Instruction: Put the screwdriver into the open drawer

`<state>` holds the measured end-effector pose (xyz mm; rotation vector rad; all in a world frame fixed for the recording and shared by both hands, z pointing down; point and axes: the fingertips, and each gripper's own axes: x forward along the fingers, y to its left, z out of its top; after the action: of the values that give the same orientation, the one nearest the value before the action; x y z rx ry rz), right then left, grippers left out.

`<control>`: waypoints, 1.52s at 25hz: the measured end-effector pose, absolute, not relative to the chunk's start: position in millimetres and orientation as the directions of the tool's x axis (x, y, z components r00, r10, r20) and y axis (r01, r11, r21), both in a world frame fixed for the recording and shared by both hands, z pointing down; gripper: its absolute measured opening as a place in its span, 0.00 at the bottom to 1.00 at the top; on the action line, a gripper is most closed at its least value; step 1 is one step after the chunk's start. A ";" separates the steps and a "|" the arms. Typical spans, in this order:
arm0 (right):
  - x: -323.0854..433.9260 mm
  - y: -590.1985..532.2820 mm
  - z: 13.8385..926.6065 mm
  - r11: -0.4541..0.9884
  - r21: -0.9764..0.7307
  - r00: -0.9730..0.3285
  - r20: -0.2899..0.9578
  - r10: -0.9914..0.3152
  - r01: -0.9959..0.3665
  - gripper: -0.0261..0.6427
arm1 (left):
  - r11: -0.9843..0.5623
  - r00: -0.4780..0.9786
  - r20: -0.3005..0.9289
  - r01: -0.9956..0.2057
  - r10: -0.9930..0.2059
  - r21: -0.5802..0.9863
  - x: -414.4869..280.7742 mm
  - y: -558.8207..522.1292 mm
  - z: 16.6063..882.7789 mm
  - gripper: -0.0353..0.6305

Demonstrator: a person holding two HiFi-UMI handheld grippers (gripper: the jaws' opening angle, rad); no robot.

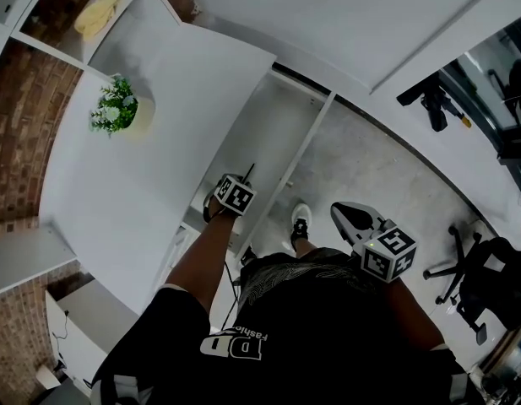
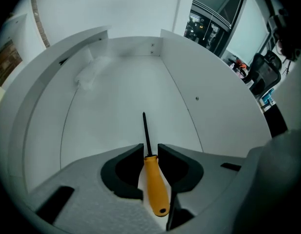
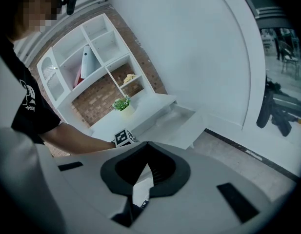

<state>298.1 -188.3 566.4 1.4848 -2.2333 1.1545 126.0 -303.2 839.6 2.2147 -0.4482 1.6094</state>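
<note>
Open drawer (image 2: 121, 87) lies beneath screwdriver (image 2: 155, 182), handle partly covered by left gripper (image 2: 150, 150).

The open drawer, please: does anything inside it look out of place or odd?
Only a crumpled pale scrap, perhaps plastic film, lying in the far left corner of the drawer; otherwise nothing stands out.

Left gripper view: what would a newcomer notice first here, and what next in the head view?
The orange-handled screwdriver, clamped in the left gripper, points its dark shaft into the white open drawer. In the head view, a small green potted plant stands out on the white desk top.
</note>
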 end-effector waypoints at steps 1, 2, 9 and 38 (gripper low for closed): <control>299.0 -188.9 566.1 0.183 -0.487 -0.467 0.564 -0.682 -0.854 0.05 | -0.879 0.298 0.953 -0.465 -0.045 0.104 125.6 -303.8 839.0 0.21; 299.7 -189.6 565.9 0.186 -0.488 -0.470 0.561 -0.681 -0.853 0.04 | -0.876 0.298 0.953 -0.472 -0.051 0.100 125.1 -304.7 838.1 0.21; 299.2 -195.3 560.2 0.230 -0.492 -0.501 0.537 -0.679 -0.840 0.05 | -0.858 0.298 0.951 -0.507 -0.086 0.081 122.6 -307.2 822.1 0.22; 174.5 -194.5 490.0 0.614 -0.405 -0.736 0.377 -0.563 -0.677 0.05 | -0.669 0.624 0.622 -0.714 -0.473 0.207 76.7 -235.0 564.9 0.08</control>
<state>174.5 -194.5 490.0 1.0233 -2.6272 0.7907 76.7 -235.0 564.9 2.4104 -0.9387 0.7435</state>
